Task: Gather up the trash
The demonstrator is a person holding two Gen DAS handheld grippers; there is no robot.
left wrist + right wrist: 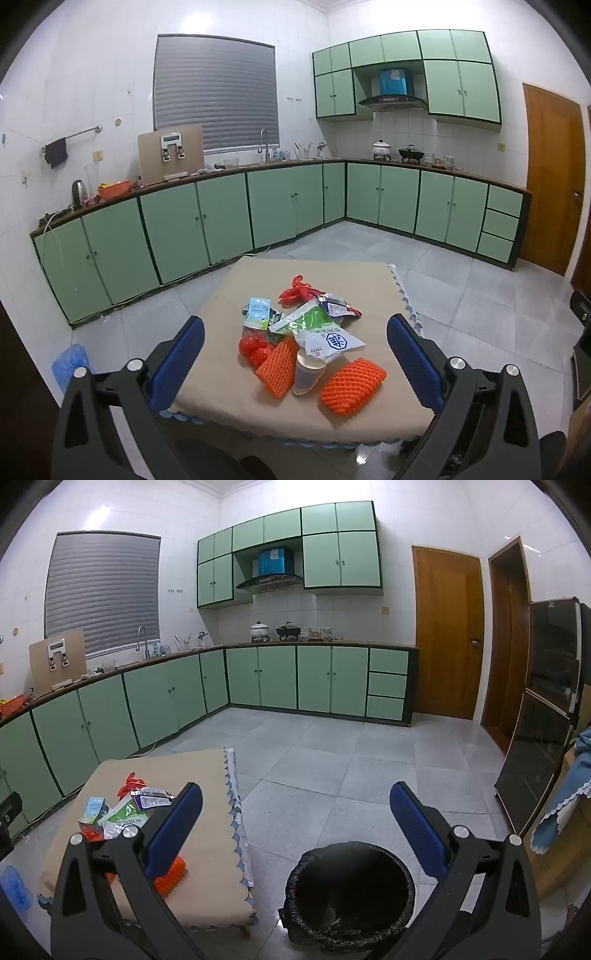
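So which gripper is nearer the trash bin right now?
Right. The right gripper hangs open directly above the black-lined trash bin on the floor. The left gripper faces the trash pile on the table; the bin is outside its view.

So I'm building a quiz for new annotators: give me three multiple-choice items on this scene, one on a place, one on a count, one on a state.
1. Where is the bin?
A. on the table
B. on the floor beside the table
C. on the counter

2. How many orange foam nets lie on the table?
A. two
B. four
C. none

3. How does the left gripper stand?
A. shut on a wrapper
B. shut, empty
C. open, empty

Answers:
1 B: the black-lined trash bin stands on the tiles next to the table.
2 A: one orange foam net, another.
3 C: the left gripper has its pads wide apart.
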